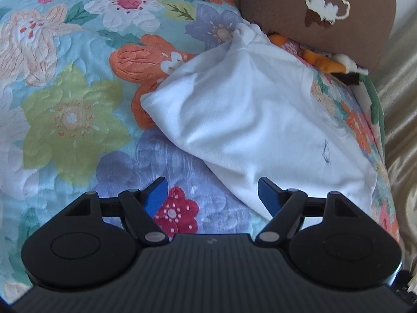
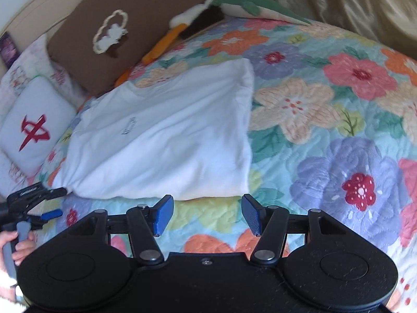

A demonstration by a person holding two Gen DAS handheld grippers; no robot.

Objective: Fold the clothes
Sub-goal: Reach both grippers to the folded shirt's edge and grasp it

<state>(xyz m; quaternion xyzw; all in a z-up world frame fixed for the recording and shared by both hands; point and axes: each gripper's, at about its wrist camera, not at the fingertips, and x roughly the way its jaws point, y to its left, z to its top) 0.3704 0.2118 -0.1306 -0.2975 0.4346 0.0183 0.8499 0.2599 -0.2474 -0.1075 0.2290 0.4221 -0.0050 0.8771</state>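
Note:
A white garment (image 1: pixel 250 120) lies partly folded on the floral quilt, with a small dark print on it; it also shows in the right wrist view (image 2: pixel 166 140). My left gripper (image 1: pixel 212 191) is open and empty, just above the quilt at the garment's near edge. My right gripper (image 2: pixel 207 212) is open and empty, hovering just short of the garment's near edge. The left gripper (image 2: pixel 53 203) also shows at the left of the right wrist view, held by a hand, its blue fingers beside the garment's corner.
The floral quilt (image 1: pixel 67 120) covers the bed. A brown cushion (image 1: pixel 318 13) and an orange and green plush toy (image 1: pixel 328 62) lie behind the garment. A white pillow with a red mark (image 2: pixel 34 127) is at the head. A beige curtain (image 2: pixel 338 0) hangs beside the bed.

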